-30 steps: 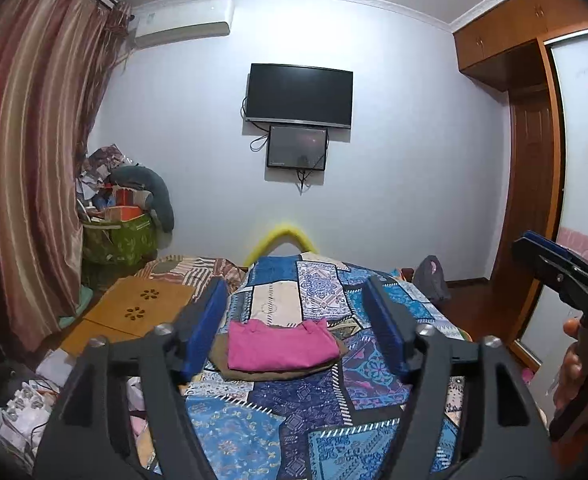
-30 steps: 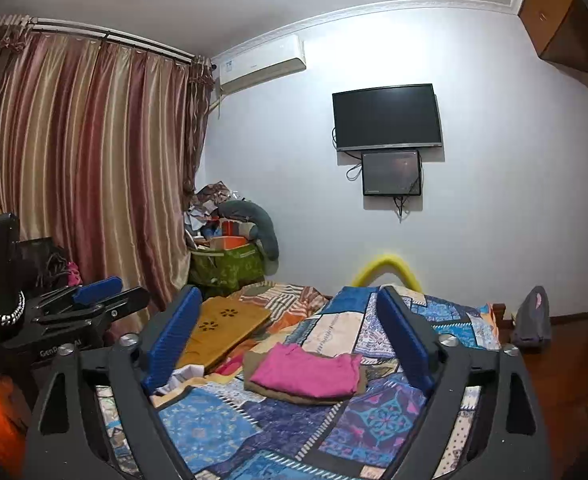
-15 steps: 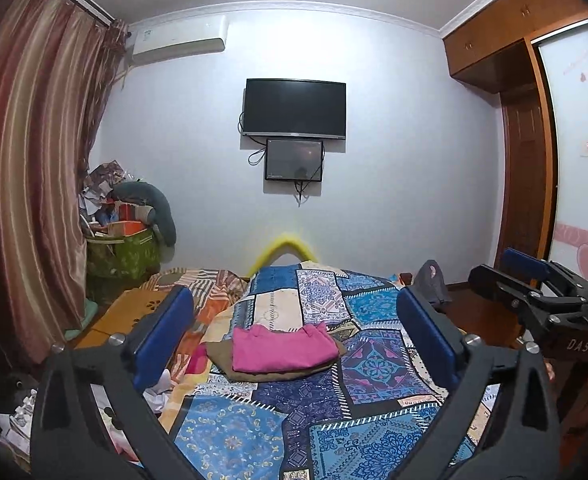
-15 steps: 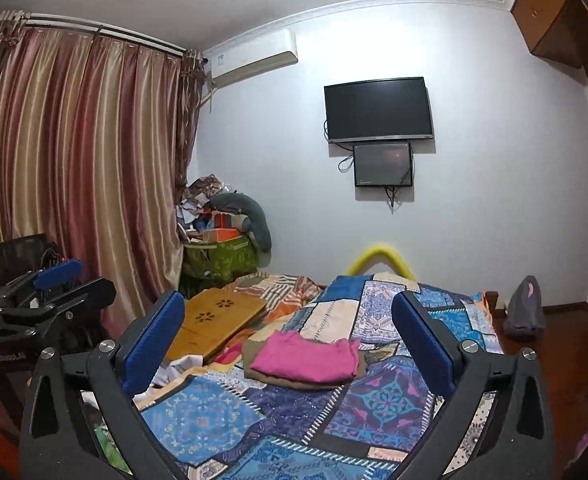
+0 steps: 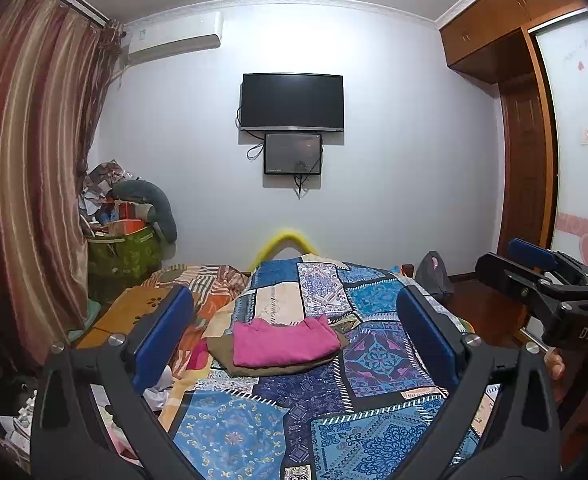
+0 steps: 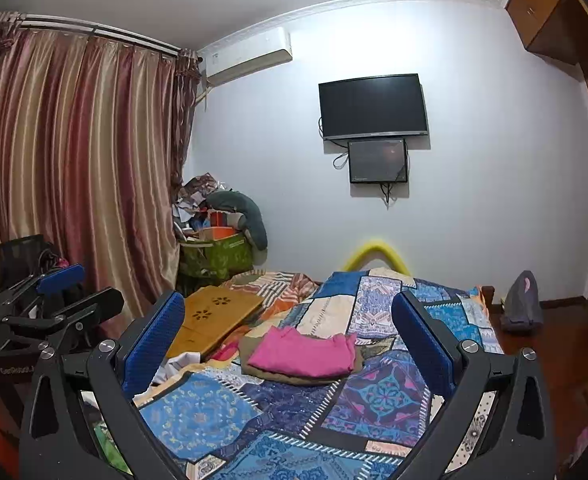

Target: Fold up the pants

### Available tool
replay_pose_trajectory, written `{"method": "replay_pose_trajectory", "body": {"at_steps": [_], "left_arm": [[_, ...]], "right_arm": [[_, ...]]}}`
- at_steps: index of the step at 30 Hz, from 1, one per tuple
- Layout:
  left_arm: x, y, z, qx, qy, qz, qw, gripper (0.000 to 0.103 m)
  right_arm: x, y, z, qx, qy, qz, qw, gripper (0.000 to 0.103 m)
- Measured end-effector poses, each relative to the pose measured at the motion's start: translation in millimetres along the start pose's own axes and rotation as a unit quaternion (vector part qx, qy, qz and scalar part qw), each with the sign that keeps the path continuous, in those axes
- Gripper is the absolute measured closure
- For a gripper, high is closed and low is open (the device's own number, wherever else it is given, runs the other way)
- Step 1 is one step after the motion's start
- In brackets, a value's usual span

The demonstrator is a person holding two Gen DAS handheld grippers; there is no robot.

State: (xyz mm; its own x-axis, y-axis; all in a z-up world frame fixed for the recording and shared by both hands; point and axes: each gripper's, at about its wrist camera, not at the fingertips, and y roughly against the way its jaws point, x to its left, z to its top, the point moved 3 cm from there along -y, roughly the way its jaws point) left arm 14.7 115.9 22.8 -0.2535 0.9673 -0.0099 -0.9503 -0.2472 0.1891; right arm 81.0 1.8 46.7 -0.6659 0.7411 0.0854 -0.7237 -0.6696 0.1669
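Folded pink pants [image 5: 284, 342] on the patchwork bedspread [image 5: 378, 364]
Left gripper [image 5: 294, 334] and right gripper [image 6: 288, 340] hover near, fingers spread wide, holding nothing.

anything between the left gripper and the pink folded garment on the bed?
Nothing visible. The left gripper is open, held above the patchwork quilt, and the pink folded garment lies ahead on a brown garment with only bare quilt between.

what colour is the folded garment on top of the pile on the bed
Pink, lying on an olive-brown garment; clearest in the right wrist view.
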Motion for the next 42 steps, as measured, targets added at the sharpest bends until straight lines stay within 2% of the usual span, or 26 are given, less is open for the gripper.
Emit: {"method": "replay_pose_trajectory", "body": {"at_steps": [42], "left_arm": [[4.8,-14.1,-6.1,0.017,0.016,-0.011,0.9997,0.0]], "right_arm": [[-7.4,4.3,-4.1,0.009,-0.011,-0.013,1.0,0.0]]}}
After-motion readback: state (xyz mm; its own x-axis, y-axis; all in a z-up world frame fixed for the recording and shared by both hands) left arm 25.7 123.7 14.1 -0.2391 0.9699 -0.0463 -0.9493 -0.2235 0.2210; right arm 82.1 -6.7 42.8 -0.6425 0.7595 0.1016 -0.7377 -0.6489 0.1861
